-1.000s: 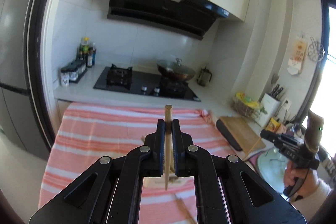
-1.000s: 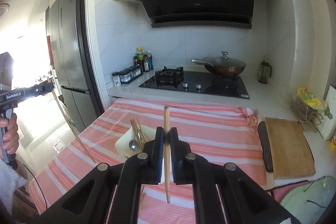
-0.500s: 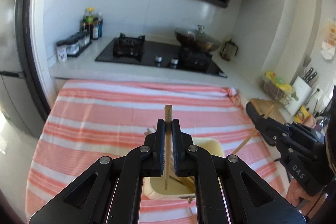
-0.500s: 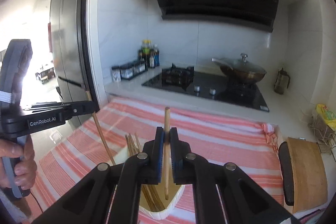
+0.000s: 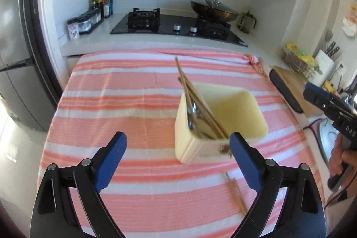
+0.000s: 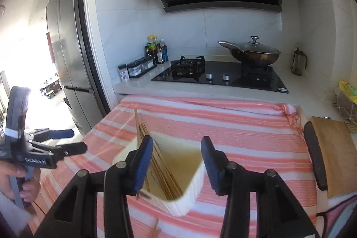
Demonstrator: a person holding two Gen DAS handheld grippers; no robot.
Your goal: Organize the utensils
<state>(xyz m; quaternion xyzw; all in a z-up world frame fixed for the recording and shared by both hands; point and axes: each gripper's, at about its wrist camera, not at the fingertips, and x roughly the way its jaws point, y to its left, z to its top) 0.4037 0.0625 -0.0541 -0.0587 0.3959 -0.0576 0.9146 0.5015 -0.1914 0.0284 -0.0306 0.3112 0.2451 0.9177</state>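
Both chopsticks let go since a second ago — left gripper [image 5: 177, 150] jaws opening, already wide, nothing between them; right gripper [image 6: 176, 165] jaws opening too, about half apart and bare, hanging over the bin [image 5: 241, 108]. Now leaning in the bin's left end among the other chopsticks [image 5: 196, 102] and spoons [image 5: 194, 112], apparently. Drop done by the look of it — two sticks [image 5: 237, 194] left on the striped cloth [image 5: 116, 104] near the bin, likely next.
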